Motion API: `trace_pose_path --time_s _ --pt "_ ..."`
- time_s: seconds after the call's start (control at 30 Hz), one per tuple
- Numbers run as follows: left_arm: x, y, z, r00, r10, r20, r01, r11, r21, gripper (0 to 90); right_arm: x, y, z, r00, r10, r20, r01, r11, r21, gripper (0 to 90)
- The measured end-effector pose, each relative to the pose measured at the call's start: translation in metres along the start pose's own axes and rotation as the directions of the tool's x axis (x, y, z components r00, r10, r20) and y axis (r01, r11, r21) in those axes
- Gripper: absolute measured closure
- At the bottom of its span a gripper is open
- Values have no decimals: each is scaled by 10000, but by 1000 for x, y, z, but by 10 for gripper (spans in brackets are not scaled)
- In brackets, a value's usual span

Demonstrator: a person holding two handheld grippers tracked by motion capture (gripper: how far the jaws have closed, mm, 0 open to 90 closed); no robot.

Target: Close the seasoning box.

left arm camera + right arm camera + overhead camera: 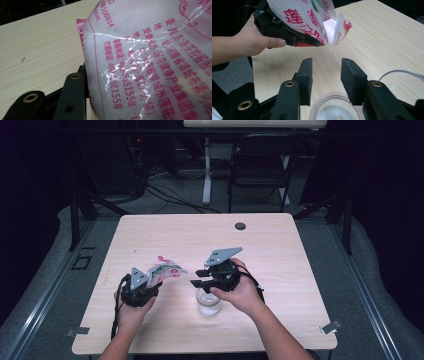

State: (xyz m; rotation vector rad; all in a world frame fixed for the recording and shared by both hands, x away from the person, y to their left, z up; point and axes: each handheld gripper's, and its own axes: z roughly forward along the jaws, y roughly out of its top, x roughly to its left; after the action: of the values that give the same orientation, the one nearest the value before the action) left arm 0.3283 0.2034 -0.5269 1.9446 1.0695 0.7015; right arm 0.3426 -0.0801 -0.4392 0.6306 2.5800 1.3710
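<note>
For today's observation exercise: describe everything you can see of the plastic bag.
The bag is a crinkly, glossy plastic pouch, white with red print and a touch of green, filled with a white powdery mass. Its top is torn open and gapes toward the right gripper. The left gripper clamps its lower part and holds it tilted above the table, left of the jar. Nothing else touches it.

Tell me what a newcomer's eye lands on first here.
First, the red-printed bag held up over the table by the left hand-held gripper, its torn mouth turned toward the middle. Next, the clear jar near the front edge, with the right hand-held gripper just above it, jaws apart and empty.
</note>
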Motion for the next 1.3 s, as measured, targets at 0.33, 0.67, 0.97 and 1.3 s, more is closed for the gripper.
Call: trace_pose_path --time_s 0.33,0.67,0.97,1.3 --pt "-11 7 -3 9977 548 -400 -550 9985 -42 616 4 -8 -22 9995 -158 281 173 9984 -539 696" --pt "-22 32 -2 9813 1738 -831 -1760 9842 -203 616 9 -9 -31 9981 -361 498 401 9959 -813 698" --pt "-34 49 7 9581 2642 -1109 -2697 9622 -382 615 5 -9 -42 9958 -94 908 226 9890 -1461 682" --pt "-49 38 11 9331 3379 -1234 -3421 9395 -143 616 6 -11 -41 9956 -183 921 300 9915 -1268 664"
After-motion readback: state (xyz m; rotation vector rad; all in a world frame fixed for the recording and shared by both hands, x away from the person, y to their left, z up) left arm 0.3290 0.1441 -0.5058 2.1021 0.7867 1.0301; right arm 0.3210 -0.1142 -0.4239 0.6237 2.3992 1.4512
